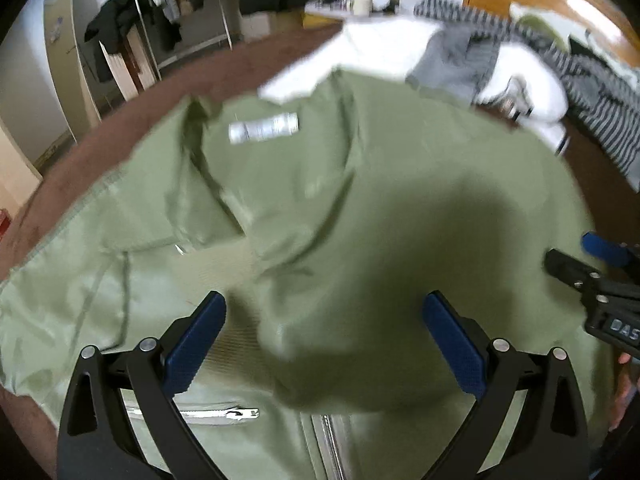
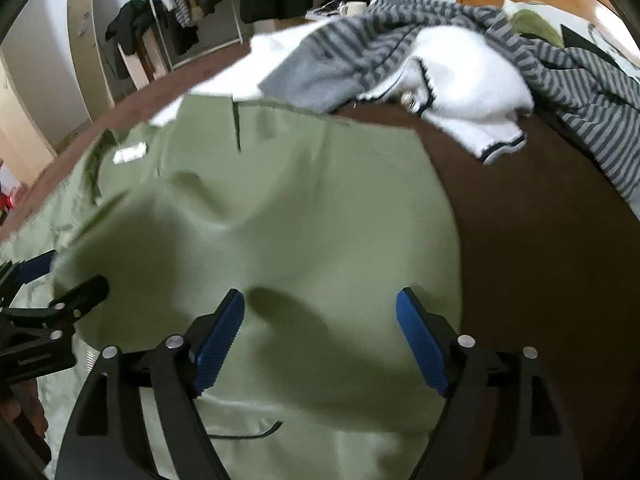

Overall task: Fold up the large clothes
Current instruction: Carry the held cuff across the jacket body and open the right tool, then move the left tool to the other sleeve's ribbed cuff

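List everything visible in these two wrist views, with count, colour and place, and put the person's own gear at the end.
green jacket: one, olive green, spread over the brown surface, under both grippers
white label: one, white, on the jacket's far left part
pocket zipper: one, silver, near edge of the jacket in the left wrist view
striped garment: one, grey and dark stripes, heaped beyond the jacket on the right
white garment: one, white with dark trim, lying by the striped one
brown surface: one, brown, beneath all the clothes
clothes rack: one, with dark clothes hanging, at the far wall
left gripper: one, black with blue pads, open above the jacket
right gripper: one, black with blue pads, open above the jacket
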### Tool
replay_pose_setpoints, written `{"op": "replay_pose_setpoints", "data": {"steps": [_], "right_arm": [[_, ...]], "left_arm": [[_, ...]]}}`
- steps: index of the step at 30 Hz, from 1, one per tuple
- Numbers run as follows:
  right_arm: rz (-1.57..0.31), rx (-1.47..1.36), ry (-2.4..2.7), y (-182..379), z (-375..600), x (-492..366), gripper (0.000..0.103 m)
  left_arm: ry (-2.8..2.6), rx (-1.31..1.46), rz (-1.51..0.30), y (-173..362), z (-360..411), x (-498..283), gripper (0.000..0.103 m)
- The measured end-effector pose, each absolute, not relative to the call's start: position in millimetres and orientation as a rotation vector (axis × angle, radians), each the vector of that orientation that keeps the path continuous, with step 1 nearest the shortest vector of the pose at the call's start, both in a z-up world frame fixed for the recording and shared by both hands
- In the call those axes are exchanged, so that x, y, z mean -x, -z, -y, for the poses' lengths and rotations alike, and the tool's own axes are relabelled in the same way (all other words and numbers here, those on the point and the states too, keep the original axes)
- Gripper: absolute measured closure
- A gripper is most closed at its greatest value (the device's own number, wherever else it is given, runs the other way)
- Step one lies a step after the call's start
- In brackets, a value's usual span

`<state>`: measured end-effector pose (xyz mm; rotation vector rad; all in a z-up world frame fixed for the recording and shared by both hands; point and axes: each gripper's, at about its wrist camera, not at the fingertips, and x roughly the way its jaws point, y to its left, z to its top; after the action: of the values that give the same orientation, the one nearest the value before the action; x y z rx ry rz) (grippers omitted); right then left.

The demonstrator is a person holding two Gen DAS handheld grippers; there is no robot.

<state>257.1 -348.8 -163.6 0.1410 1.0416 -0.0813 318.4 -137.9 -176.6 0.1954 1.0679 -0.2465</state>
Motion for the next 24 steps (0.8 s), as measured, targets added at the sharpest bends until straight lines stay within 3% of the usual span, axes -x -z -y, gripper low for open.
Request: {"op": "replay_pose_setpoints", "data": {"steps": [9, 19, 24], "right_arm": [[-1.060, -0.100, 0.070, 198, 339, -265, 0.007], [-1.111, -0.109, 0.071, 195, 341, -276, 0.007], [-1.081, -0.161, 0.049, 167, 334, -272, 0.007]], "left_arm": [[0.270, -0.202, -1.028, 204, 133, -311, 0.005], [0.255, -0.195, -1.044, 201, 135, -312, 0.005], [0.226, -0.165, -1.033, 171, 116, -311, 0.006]]}}
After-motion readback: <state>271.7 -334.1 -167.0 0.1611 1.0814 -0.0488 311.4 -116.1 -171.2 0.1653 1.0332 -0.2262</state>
